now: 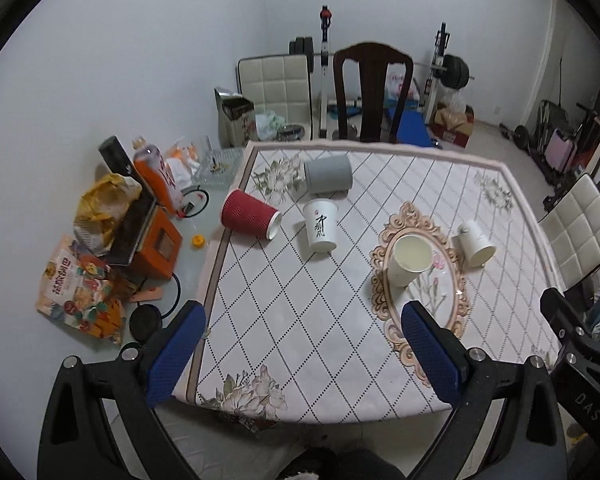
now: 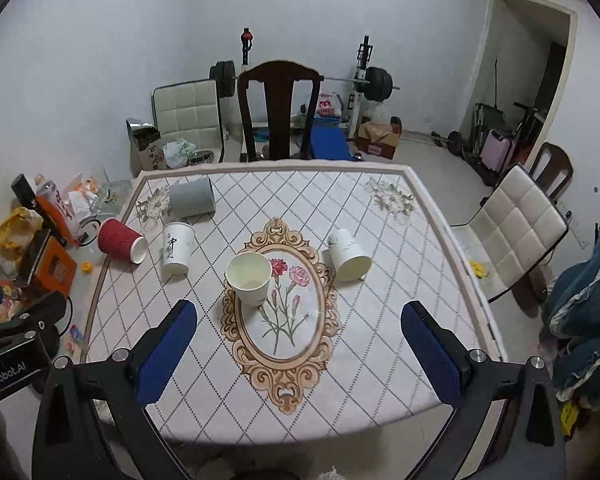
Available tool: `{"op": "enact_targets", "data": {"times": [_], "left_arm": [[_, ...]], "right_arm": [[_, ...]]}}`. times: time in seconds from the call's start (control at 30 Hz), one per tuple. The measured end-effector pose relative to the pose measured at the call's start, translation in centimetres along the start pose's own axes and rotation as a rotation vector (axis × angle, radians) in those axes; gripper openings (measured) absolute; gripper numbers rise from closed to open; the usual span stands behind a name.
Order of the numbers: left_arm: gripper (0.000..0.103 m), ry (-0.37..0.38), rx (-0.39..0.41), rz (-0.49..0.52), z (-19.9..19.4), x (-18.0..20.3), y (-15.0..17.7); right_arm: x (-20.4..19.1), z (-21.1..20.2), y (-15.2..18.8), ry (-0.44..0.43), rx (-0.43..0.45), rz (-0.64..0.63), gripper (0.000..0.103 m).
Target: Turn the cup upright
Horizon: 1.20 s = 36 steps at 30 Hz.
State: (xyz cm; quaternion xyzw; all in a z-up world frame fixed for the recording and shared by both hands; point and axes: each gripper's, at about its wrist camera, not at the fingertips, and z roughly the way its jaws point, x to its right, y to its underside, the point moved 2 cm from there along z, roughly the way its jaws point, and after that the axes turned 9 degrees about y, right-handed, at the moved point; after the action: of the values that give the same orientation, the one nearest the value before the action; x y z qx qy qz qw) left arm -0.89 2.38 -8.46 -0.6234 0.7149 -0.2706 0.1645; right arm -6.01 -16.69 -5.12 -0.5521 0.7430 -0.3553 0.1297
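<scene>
Several cups sit on the patterned table mat (image 1: 300, 300) (image 2: 372, 320). A white paper cup (image 1: 410, 260) (image 2: 250, 278) stands upright at the mat's oval emblem. A white cup (image 1: 475, 243) (image 2: 348, 255) lies on its side to its right. A white cup with black writing (image 1: 320, 225) (image 2: 176, 248) stands upside down. A red ribbed cup (image 1: 249, 218) (image 2: 121, 241) and a grey cup (image 1: 327, 176) (image 2: 192, 199) lie on their sides at the far left. My left gripper (image 1: 304, 328) and my right gripper (image 2: 300, 324) are open and empty, above the near edge.
Snack bags, an orange box (image 1: 156, 240) and a bottle (image 1: 158, 176) crowd the table's left strip. A dark wooden chair (image 1: 372, 92) (image 2: 278, 112) stands at the far side, a white padded chair (image 2: 512, 232) at the right. Gym weights stand behind.
</scene>
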Motion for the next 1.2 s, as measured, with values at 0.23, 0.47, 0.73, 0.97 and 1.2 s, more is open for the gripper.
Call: {"op": "enact_targets", "data": {"times": [0.23, 0.47, 0.73, 0.97, 1.2], "left_arm": [[0.100, -0.004, 0.043, -0.003, -4.0, 1.2, 1.8], [0.100, -0.021, 0.055, -0.013, -6.4, 2.3, 3.9], [0.103, -0.035, 0.070, -0.027, -7.7, 2.7, 5.4], [0.103, -0.054, 0.077, -0.042, -8.5, 2.9, 6.1], [0.103, -0.071, 0.069, -0.052, -8.6, 2.9, 6.6]], "right_arm": [[2.2, -5.0, 0.7, -0.015, 0.043, 0.006, 0.103], [3.8, -8.0, 2.2, -0.007, 0.064, -0.002, 0.103], [5.3, -9.4, 3.2, 0.004, 0.077, -0.006, 0.103], [5.7, -9.8, 3.6, -0.005, 0.079, -0.011, 0.103], [5.7, -9.7, 4.3, -0.034, 0.056, -0.033, 0.103]]}}
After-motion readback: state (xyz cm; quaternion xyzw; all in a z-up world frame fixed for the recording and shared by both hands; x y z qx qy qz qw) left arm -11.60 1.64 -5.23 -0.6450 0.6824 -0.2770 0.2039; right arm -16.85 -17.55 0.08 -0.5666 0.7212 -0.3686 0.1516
